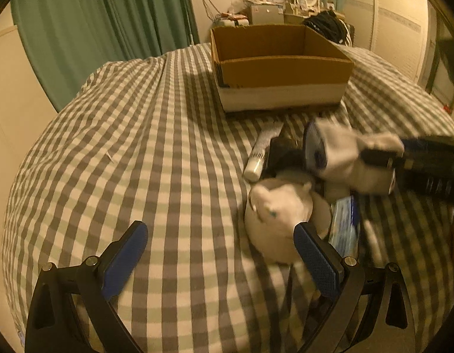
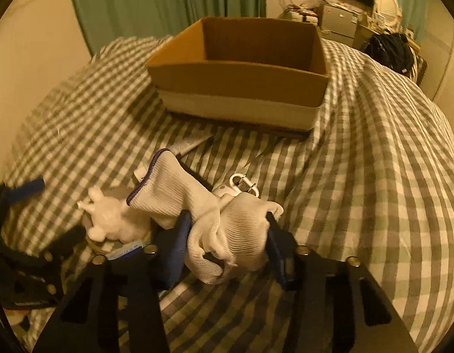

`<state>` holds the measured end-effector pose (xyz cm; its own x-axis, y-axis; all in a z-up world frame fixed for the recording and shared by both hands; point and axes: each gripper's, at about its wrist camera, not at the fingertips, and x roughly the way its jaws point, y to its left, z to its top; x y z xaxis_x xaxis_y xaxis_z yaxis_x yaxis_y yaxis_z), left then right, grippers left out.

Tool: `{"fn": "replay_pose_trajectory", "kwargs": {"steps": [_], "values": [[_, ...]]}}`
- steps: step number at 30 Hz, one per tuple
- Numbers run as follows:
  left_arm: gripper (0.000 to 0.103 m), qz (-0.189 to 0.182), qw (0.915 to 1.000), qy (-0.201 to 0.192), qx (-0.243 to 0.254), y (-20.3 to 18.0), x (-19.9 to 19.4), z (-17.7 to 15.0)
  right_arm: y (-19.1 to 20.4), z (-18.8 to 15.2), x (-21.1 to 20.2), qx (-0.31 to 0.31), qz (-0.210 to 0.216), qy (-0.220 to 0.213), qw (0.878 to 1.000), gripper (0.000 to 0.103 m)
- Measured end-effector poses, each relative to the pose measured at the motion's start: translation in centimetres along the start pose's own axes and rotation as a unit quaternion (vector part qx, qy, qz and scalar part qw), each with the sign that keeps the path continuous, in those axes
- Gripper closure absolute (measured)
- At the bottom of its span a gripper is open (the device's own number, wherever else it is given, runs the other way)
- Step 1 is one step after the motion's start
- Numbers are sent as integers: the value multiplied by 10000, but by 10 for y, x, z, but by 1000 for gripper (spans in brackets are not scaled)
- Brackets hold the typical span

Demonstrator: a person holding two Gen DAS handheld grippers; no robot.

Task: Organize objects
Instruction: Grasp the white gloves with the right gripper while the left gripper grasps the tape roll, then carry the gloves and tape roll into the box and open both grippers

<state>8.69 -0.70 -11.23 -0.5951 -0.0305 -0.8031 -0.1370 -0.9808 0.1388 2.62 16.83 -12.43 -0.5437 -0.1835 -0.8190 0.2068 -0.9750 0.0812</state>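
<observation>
Checked bedspread (image 1: pixel 174 135) carries a cardboard box (image 2: pixel 241 82); right claw (image 2: pixel 227 235) grips a white glove (image 2: pixel 233 226), left claw (image 1: pixel 221 261) gapes.

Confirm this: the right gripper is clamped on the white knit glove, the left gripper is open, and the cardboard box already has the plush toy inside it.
One thing is wrong: the plush toy is not in the cardboard box. The left wrist view shows it lying on the checked bedspread, just ahead of the open left gripper. The right gripper is clamped on the white knit glove, as the right wrist view shows.
</observation>
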Motion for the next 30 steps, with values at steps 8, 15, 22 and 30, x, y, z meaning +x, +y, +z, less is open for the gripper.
{"fn": "replay_pose_trajectory", "kwargs": {"steps": [8, 15, 22, 30], "values": [[1, -283, 9988, 102, 395, -12, 1, -6, -13, 4, -16, 337, 100, -297, 9989, 61], [1, -416, 9945, 228, 934, -38, 16, -2, -17, 5, -18, 405, 162, -344, 9985, 61], [19, -1229, 9870, 634, 815, -45, 52, 12, -21, 3, -22, 462, 160, -388, 9981, 62], [21, -1206, 9902, 11, 702, -39, 21, 20, -23, 4, -28, 479, 95, -470, 9977, 61]]}}
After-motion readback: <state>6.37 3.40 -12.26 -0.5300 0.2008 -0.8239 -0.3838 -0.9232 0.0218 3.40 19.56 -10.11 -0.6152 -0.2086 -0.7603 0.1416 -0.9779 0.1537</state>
